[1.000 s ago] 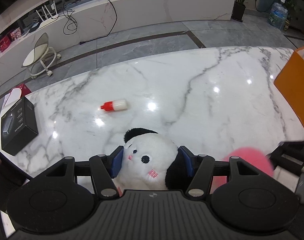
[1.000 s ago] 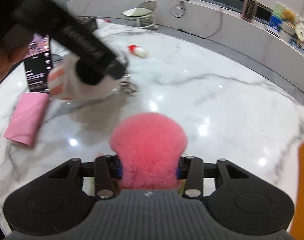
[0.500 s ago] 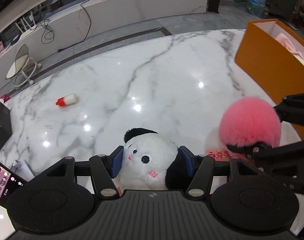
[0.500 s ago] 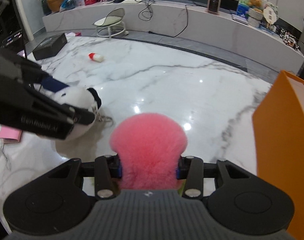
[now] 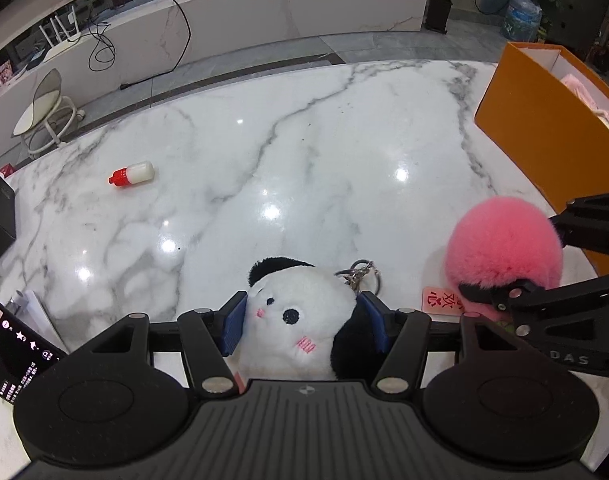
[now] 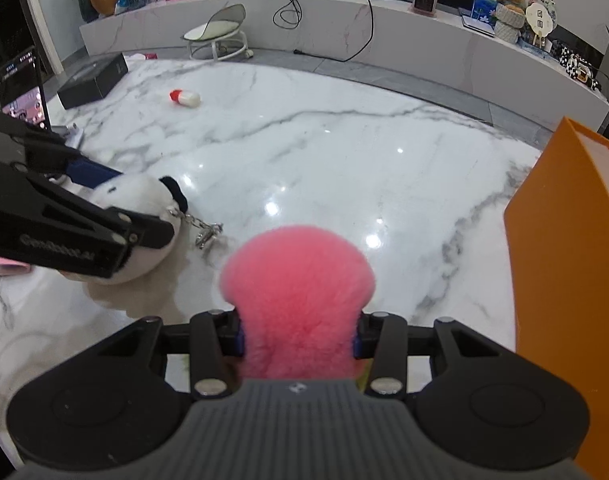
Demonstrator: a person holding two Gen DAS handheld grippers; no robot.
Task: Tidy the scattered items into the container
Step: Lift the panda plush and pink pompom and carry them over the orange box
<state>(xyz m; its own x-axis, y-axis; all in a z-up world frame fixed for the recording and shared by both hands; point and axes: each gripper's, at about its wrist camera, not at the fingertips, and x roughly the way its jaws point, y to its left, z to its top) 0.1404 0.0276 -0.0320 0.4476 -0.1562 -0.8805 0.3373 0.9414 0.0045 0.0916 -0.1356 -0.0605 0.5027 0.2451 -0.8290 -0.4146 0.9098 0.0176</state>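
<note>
A white and black panda plush [image 5: 304, 308] with a metal key ring [image 5: 360, 274] sits between the blue pads of my left gripper [image 5: 302, 326]. The pads still touch its sides while the jaws are opening. In the right wrist view the panda [image 6: 144, 200] hangs low over the marble, its chain [image 6: 202, 228] trailing on the surface. My right gripper [image 6: 298, 338] is shut on a fluffy pink pompom [image 6: 296, 280], which carries a small pink tag [image 5: 442, 300]. The orange box [image 5: 544, 120] stands at the right and holds pale pink things.
A small white bottle with a red cap [image 5: 132, 173] lies on the marble table [image 5: 324, 160] at the far left. A black box [image 6: 92, 80] and a lit phone [image 6: 22, 88] stand near the left edge. Beyond the table are a floor, a stool and a long counter.
Both grippers have carried their toys to the right, and the orange box has come into view. The panda's key ring now shows past the left pads.
</note>
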